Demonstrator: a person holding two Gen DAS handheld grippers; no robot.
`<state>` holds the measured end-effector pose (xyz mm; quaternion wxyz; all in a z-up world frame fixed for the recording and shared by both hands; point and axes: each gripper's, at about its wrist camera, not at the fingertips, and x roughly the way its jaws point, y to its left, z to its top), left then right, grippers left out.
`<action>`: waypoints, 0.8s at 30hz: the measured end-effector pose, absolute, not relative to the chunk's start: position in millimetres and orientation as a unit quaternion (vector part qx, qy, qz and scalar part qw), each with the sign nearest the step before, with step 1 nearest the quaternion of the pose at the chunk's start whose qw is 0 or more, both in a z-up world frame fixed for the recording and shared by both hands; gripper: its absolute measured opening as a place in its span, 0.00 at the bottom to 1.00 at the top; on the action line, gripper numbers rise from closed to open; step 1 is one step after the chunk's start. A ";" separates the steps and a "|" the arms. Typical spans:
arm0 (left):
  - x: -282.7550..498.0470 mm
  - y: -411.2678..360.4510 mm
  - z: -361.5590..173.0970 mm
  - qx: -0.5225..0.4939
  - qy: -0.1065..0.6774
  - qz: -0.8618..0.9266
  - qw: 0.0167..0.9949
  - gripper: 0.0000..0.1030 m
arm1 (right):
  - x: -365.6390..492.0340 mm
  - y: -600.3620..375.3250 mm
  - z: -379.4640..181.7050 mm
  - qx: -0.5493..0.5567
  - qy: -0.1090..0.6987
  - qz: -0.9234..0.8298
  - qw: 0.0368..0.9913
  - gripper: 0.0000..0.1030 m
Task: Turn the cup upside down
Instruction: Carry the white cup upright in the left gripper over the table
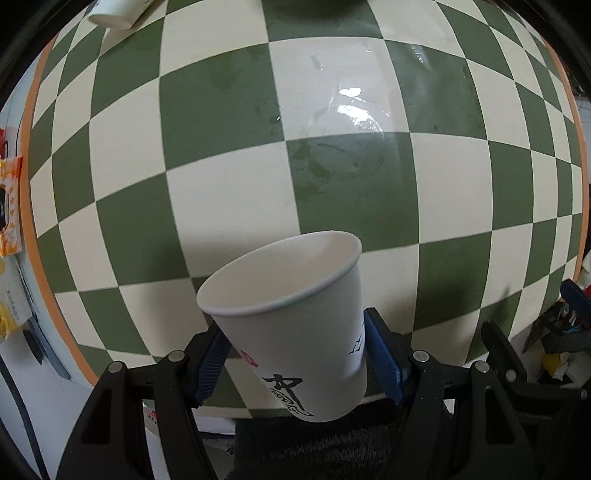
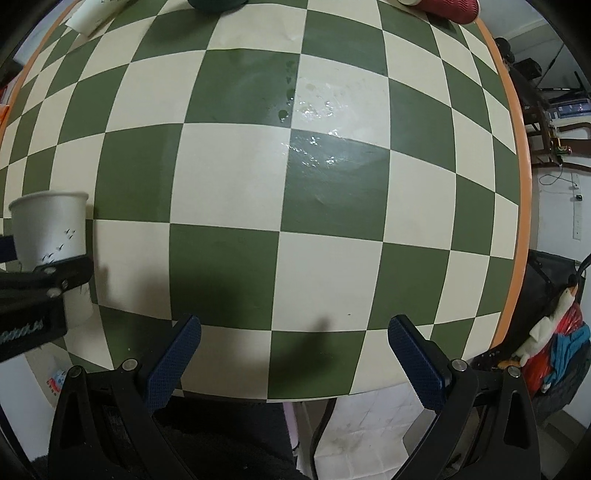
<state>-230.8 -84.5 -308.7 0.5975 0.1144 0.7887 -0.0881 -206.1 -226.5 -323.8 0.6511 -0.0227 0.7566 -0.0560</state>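
A white paper cup (image 1: 295, 325) with black calligraphy and a red stamp sits between the blue pads of my left gripper (image 1: 295, 354). The gripper is shut on the cup's lower half. The cup is mouth up, tilted a little, over the near edge of the green-and-cream checkered table (image 1: 229, 155). The same cup (image 2: 50, 229) and the left gripper's finger show at the left edge of the right wrist view. My right gripper (image 2: 295, 358) is open and empty, hovering over the table's near edge (image 2: 332, 280).
Wet patches glisten mid-table (image 1: 354, 107) (image 2: 317, 147). A white cup lies at the far left (image 1: 118, 13) (image 2: 92, 16), a red ribbed cup at the far right (image 2: 448, 7), a dark green object at the far edge (image 2: 216, 4). Clutter lies beyond the right edge (image 2: 554, 339).
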 end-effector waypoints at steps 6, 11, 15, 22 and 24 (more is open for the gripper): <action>-260.7 -90.2 -305.4 0.122 0.780 -0.087 0.607 0.66 | -202.3 -227.2 -321.3 -0.019 0.753 -0.061 0.655 1.00; -286.5 -107.1 -294.1 0.114 0.781 -0.080 0.609 0.67 | -199.3 -224.8 -317.3 -0.018 0.749 -0.062 0.659 1.00; -305.6 -92.2 -301.9 0.106 0.782 -0.076 0.610 0.67 | -198.0 -223.8 -316.4 -0.015 0.747 -0.063 0.661 1.00; -320.2 -85.2 -296.5 0.088 0.782 -0.068 0.614 0.79 | -196.9 -224.9 -315.2 -0.008 0.746 -0.064 0.663 1.00; -325.4 -79.0 -294.7 0.083 0.779 -0.067 0.618 0.86 | -196.0 -225.4 -313.6 -0.004 0.744 -0.063 0.665 1.00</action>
